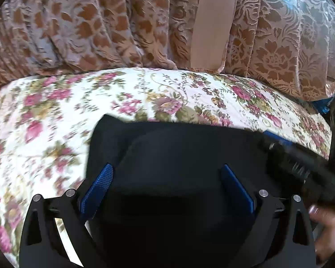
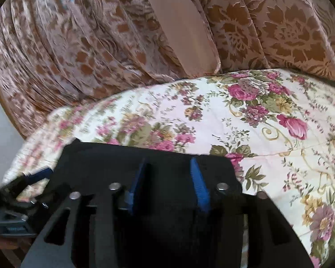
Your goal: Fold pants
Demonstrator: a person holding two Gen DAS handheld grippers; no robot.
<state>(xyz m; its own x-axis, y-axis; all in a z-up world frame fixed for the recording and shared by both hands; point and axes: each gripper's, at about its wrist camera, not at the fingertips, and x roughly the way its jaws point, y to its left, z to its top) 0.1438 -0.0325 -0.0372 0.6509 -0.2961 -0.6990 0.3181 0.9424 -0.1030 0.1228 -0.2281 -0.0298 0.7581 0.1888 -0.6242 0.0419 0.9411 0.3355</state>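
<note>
The black pants (image 1: 178, 147) lie folded on a floral bedspread (image 1: 55, 116). My left gripper (image 1: 166, 172) is open just above them, blue pads wide apart with dark cloth between and below. In the right wrist view the pants (image 2: 105, 158) fill the lower middle. My right gripper (image 2: 168, 167) has its blue pads partly closed, with black cloth between them; I cannot tell whether they pinch it. The right gripper also shows at the right edge of the left wrist view (image 1: 301, 163), and the left gripper at the left edge of the right wrist view (image 2: 22, 185).
A brown and beige patterned curtain (image 1: 100, 26) hangs behind the bed, with a plain beige band (image 1: 212, 22). The floral bedspread (image 2: 268, 134) spreads right and left of the pants. A hand (image 1: 328, 223) is at the lower right.
</note>
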